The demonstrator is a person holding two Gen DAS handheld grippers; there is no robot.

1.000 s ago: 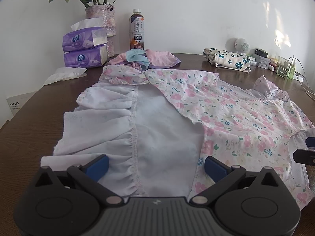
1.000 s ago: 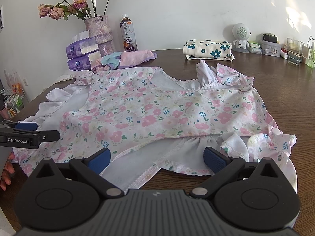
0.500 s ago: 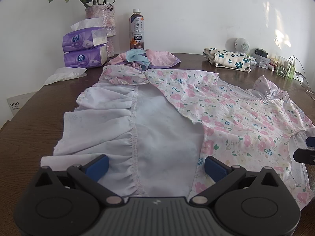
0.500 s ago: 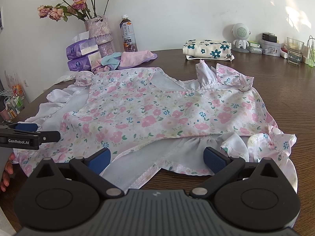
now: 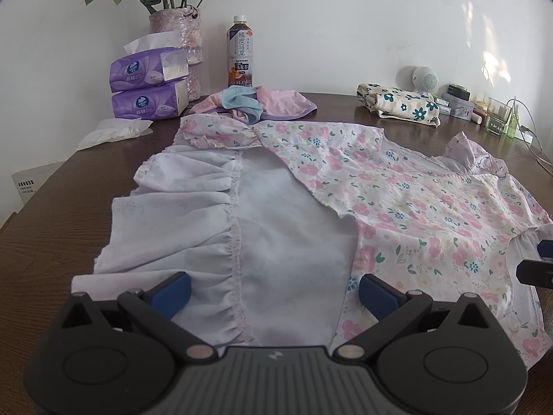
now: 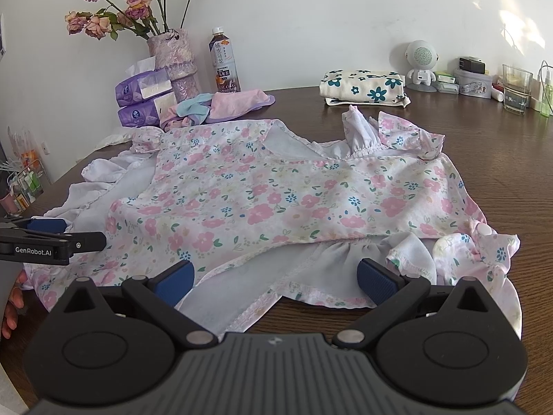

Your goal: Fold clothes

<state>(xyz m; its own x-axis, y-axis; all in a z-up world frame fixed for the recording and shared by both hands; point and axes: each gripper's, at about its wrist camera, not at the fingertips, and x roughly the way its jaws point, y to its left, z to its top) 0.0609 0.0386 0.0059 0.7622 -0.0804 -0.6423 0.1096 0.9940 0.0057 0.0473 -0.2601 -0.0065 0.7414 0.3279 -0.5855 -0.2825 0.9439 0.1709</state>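
A pink floral dress (image 5: 397,190) (image 6: 276,197) lies spread over the brown table (image 5: 69,186), its pale lilac lining (image 5: 276,235) turned up on the left half. My left gripper (image 5: 274,292) hovers open at the near hem, blue pads wide apart over the lining, nothing between them. My right gripper (image 6: 275,282) is open too, low over the near edge of the dress by the ruffled hem (image 6: 345,256). In the right wrist view, the left gripper's fingers (image 6: 52,240) show at the left edge. The right gripper's fingertip (image 5: 539,266) peeks in at the left wrist view's right edge.
At the back stand a flower vase (image 6: 172,58), two tissue packs (image 5: 148,86), a tea bottle (image 5: 240,55), a pile of pink and blue garments (image 5: 255,103) and a folded flowered cloth (image 6: 363,86). A small white robot figure (image 6: 420,62), boxes and a glass (image 6: 515,88) sit far right.
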